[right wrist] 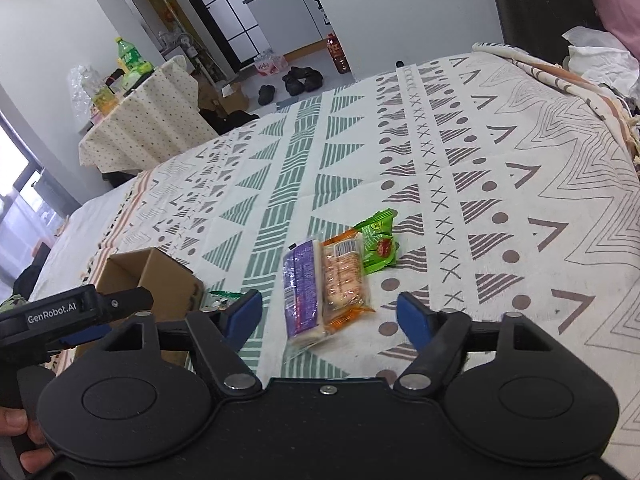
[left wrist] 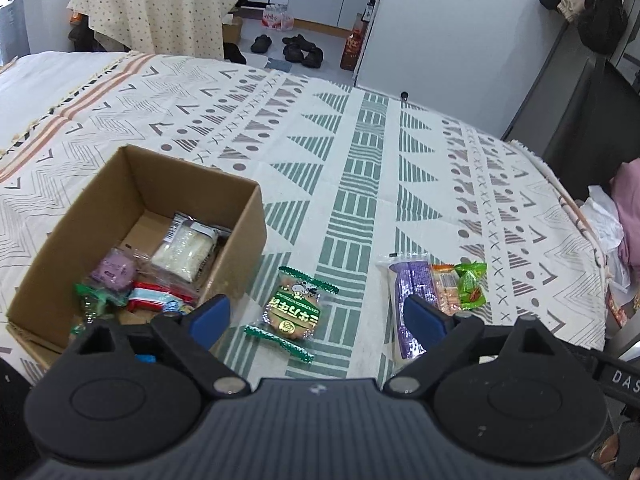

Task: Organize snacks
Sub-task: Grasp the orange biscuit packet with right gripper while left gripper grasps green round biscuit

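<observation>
A cardboard box (left wrist: 244, 240) stands on the patterned cloth at the left and holds several wrapped snacks, among them a white packet (left wrist: 186, 250) and a purple one (left wrist: 114, 270). A green cookie packet (left wrist: 290, 312) lies flat just right of the box. My left gripper (left wrist: 316, 312) is open above the cloth, with that packet between its blue fingers and no pad touching it. Further right lie a purple packet (right wrist: 302, 288), an orange packet (right wrist: 344, 276) and a bright green packet (right wrist: 378, 246), side by side. My right gripper (right wrist: 329, 306) is open, straddling the near ends of the purple and orange packets.
The patterned cloth (left wrist: 360, 152) covers a wide surface that drops off at the far and right edges. Crumpled white and pink fabric (left wrist: 616, 232) lies at the right edge. A hand (right wrist: 24, 440) shows at the lower left of the right wrist view.
</observation>
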A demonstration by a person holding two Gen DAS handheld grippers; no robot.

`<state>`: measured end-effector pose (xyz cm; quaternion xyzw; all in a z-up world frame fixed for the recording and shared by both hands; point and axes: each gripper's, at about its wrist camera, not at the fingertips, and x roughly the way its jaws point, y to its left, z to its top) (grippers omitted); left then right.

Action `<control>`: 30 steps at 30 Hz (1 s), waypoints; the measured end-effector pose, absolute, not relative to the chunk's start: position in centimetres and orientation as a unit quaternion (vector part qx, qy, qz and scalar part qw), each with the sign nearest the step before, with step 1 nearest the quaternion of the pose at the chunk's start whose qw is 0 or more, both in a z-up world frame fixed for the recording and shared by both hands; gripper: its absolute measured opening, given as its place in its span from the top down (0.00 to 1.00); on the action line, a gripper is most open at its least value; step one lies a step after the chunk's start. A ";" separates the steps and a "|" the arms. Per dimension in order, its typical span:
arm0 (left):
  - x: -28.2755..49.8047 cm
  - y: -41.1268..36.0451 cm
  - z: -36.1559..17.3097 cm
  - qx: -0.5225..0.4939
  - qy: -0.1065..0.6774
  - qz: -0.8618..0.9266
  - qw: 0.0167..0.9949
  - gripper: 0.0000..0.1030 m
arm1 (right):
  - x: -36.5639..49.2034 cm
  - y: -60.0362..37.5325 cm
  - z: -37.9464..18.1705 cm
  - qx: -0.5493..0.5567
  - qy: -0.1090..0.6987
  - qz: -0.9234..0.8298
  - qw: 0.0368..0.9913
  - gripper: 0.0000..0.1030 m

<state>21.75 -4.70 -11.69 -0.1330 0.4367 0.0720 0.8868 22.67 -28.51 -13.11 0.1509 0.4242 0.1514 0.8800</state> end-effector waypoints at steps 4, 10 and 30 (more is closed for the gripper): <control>22.7 -5.0 -13.0 -0.130 0.448 0.073 0.882 0.15 | 23.7 -28.4 -14.1 0.154 0.439 0.147 0.873 0.42; 24.3 -5.7 -15.5 -0.121 0.464 0.080 0.874 0.25 | 25.1 -27.9 -15.1 0.152 0.452 0.141 0.867 0.43; 28.1 -6.2 -20.7 -0.063 0.496 0.121 0.858 0.35 | 28.9 -27.4 -19.1 0.158 0.495 0.138 0.843 0.43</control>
